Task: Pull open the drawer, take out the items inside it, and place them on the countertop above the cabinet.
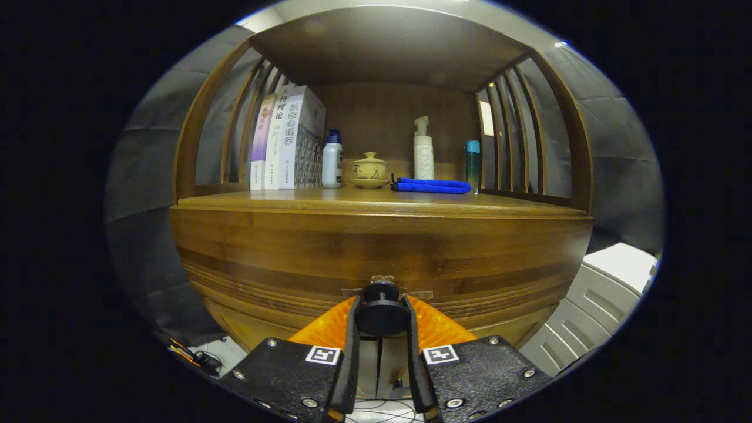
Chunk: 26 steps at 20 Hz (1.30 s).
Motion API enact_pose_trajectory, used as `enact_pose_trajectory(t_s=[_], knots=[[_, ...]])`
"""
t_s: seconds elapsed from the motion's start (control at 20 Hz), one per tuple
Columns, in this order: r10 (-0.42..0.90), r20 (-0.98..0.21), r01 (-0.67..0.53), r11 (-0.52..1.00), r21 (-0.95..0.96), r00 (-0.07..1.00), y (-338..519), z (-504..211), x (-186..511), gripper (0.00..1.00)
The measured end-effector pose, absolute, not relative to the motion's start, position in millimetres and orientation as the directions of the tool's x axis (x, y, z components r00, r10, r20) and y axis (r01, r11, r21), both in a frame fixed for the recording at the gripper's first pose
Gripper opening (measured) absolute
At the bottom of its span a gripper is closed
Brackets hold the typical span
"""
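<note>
Gripper view: I am looking along the gripper [382,317] at a wooden cabinet [294,258]. Its two fingers are closed on the drawer's round dark knob [382,316], one pressing each side, so I have the knob pinched. The knob sits low on the middle of the drawer front [470,276], which appears flush with the cabinet; I see no gap, so I judge the drawer to be shut.

Above the drawer runs the countertop [247,202], inside an open shelf with slatted sides. Along its back stand, from one side to the other, some upright books [288,138], a white bottle with a blue cap [332,158], a small lidded yellow bowl [369,170], a folded blue cloth [433,185] with a tall white pump bottle [423,153] behind it, and a teal bottle [473,161]. The front strip of the countertop is bare.

Progress, as I judge it: only the grasp on the knob is made. Left to do: pull the drawer open, lift out whatever is inside, which I cannot see, and set it on the countertop.
</note>
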<state>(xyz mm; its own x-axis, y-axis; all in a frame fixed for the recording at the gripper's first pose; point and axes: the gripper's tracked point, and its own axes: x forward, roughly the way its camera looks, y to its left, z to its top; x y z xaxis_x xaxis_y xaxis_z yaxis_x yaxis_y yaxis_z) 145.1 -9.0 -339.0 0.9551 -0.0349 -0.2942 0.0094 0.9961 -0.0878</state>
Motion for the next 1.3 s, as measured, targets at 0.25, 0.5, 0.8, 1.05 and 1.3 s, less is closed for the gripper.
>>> enact_pose_trajectory(t_s=[0.25,0.5,0.8,1.05,1.3], knots=[[-0.037,-0.306,0.008,0.995,-0.095,0.951,-10.1,-341.4,138.8,0.33],[-0.033,-0.285,0.000,0.993,-0.115,0.958,-13.0,-335.3,104.6,0.33],[-0.027,-0.303,-0.002,0.996,-0.095,0.953,-12.8,-331.0,59.6,0.33],[0.001,-0.336,-0.035,0.995,-0.095,0.942,-8.4,-331.5,23.6,0.33],[0.039,-0.362,-0.076,0.993,-0.089,0.931,-4.2,-330.9,-5.7,0.33]])
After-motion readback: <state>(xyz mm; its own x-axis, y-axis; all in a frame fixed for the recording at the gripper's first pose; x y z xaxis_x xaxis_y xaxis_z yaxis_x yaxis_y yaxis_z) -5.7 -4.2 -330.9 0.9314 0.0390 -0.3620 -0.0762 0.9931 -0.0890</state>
